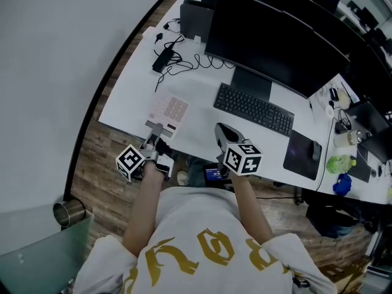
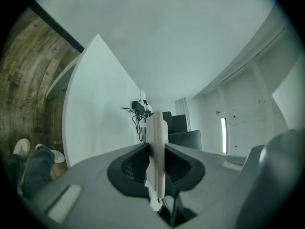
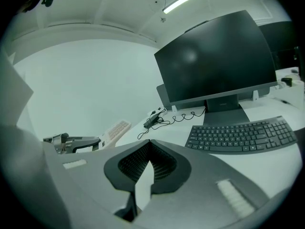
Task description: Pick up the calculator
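The calculator (image 1: 167, 113) is a flat white slab with pale pink keys, over the front left part of the white desk (image 1: 128, 97). My left gripper (image 1: 157, 131) is shut on its near end. The left gripper view shows the calculator (image 2: 156, 125) edge-on, clamped between the jaws of the left gripper (image 2: 155, 152). From the right gripper view the calculator (image 3: 115, 130) looks tilted, its near end held by the left gripper (image 3: 76, 142). My right gripper (image 1: 223, 131) hovers over the desk's front edge, below the keyboard; its jaws (image 3: 150, 144) are shut with nothing in them.
A black keyboard (image 1: 253, 109) lies before a large dark monitor (image 1: 275, 41). A mouse (image 1: 315, 150) sits on a dark pad (image 1: 300, 155) to the right. A black power adaptor with cables (image 1: 164, 59) lies at the back left. A metal bin (image 1: 67, 213) stands on the wooden floor.
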Demonstrator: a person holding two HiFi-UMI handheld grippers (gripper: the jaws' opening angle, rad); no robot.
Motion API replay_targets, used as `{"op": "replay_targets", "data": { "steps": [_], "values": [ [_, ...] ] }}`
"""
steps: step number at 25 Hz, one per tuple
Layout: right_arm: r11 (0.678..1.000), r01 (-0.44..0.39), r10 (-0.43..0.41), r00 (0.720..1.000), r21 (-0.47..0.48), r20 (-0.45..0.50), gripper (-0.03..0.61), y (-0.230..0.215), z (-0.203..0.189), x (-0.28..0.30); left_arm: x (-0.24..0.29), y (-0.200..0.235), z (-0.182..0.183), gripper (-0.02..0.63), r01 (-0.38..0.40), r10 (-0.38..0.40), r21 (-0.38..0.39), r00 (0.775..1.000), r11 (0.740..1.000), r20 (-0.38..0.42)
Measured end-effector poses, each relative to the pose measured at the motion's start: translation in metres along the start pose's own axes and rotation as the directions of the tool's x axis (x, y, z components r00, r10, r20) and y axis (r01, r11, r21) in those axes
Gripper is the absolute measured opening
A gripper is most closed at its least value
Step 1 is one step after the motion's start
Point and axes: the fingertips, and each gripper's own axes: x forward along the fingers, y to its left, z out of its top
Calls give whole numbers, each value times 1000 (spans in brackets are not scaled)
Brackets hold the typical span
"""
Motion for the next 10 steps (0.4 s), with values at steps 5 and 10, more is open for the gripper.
{"op": "replay_targets", "data": {
  "steps": [5,10],
  "values": [
    [1000,14,-14,1000,-1,-5,25,-1,-2,-1,2,3,0,71,-3,3,-10,1000,1000,-8],
    [1000,8,-8,1000,-8,-11,25,1,-4,1,4,6,3,71,-5,5,-15,1000,1000,-5]
  ]
}}
